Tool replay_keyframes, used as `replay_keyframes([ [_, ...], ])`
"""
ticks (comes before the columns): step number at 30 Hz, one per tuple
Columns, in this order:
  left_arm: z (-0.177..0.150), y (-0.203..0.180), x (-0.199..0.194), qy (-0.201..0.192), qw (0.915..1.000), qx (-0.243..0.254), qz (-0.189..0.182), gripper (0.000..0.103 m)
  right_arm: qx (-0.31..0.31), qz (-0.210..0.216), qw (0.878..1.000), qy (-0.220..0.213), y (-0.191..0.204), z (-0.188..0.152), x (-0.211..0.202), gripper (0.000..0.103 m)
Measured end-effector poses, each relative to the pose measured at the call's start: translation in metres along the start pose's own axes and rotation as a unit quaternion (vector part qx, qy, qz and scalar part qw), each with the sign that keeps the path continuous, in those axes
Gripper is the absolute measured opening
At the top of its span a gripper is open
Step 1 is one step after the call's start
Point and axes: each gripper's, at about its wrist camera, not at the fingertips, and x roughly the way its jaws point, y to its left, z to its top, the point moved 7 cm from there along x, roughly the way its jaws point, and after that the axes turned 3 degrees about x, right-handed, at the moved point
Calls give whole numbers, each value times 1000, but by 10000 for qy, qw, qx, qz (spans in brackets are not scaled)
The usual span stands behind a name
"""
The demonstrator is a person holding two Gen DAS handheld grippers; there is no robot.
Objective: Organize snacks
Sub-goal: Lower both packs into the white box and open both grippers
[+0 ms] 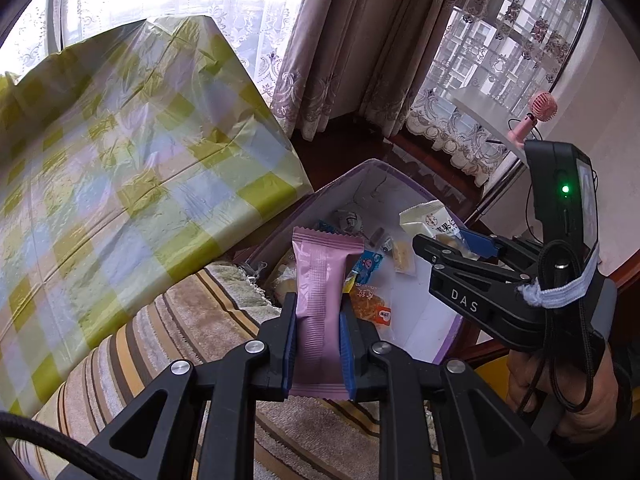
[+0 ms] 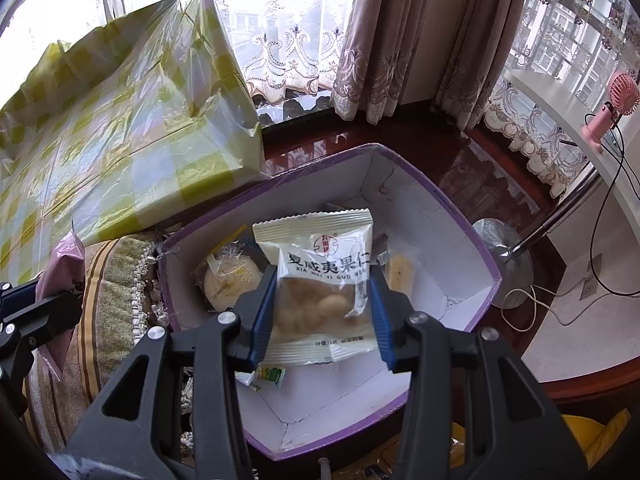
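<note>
My left gripper (image 1: 318, 320) is shut on a long pink snack packet (image 1: 322, 280), held upright just left of a purple-rimmed white box (image 1: 400, 188). My right gripper (image 2: 322, 312) is shut on a white macadamia nut packet (image 2: 324, 276), held above the open box (image 2: 440, 208). In the left wrist view the right gripper (image 1: 452, 246) shows at the right with the white packet (image 1: 430, 220). The pink packet (image 2: 64, 276) shows at the left edge of the right wrist view. Several small wrapped snacks (image 1: 370, 264) lie in the box, with a round pastry (image 2: 230, 280) among them.
A table under a green-checked plastic cloth (image 1: 120, 168) stands left of the box. A striped cushion (image 1: 192, 332) lies below it. A pink fan (image 2: 618, 104) sits on a white shelf at right, with cables and a stand base (image 2: 504, 256) on the floor.
</note>
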Motion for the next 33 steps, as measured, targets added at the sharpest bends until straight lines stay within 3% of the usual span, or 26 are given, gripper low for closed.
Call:
replay_keyframes([
  [33,29,-22,49,303,9994,46,-169,19,445,-546,9975,-11,-46,8,21,47],
])
